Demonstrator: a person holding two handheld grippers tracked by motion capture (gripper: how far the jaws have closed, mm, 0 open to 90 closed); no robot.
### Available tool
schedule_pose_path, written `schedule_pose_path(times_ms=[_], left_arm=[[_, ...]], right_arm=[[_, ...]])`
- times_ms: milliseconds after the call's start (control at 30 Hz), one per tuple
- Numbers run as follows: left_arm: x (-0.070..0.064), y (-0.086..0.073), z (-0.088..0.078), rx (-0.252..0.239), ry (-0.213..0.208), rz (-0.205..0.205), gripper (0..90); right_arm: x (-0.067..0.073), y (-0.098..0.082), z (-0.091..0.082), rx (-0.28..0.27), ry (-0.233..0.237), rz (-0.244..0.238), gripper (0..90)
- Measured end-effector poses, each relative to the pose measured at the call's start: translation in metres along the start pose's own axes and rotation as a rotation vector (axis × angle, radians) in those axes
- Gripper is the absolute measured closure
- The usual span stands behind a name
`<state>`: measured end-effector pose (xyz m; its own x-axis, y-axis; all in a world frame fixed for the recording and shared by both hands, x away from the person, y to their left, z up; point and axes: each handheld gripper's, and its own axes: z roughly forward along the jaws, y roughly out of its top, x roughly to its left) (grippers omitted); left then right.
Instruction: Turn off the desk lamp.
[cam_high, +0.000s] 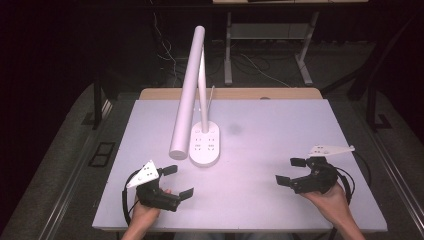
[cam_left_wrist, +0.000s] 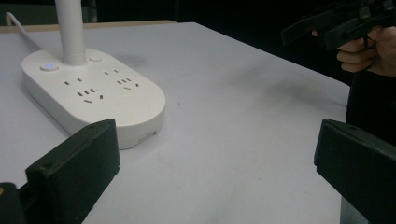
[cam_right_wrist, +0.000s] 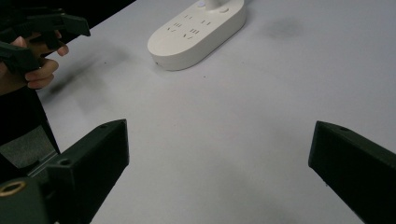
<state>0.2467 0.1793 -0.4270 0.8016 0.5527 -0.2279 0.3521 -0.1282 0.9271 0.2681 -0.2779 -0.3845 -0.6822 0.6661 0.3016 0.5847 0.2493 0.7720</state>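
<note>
Both tongs gape empty, left tongs (cam_high: 173, 181) at lower left and right tongs (cam_high: 290, 171) at lower right of the surface (cam_high: 280, 135), the white desk lamp (cam_high: 204, 145) at centre untouched, everything left to do

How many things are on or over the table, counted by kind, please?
White desk lamp with a socket base: 1
Black handheld grippers: 2, the left gripper and the right gripper, both with jaws spread and holding nothing
Total: 3
</note>
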Motion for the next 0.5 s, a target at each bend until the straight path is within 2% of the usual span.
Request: schedule_pose_path(times_ms=[500], left_arm=[[0.000, 0.000, 0.000, -0.003, 0.000, -0.002, 0.0]], right_arm=[[0.004, 0.024, 0.012, 0.045, 0.022, -0.036, 5.1]])
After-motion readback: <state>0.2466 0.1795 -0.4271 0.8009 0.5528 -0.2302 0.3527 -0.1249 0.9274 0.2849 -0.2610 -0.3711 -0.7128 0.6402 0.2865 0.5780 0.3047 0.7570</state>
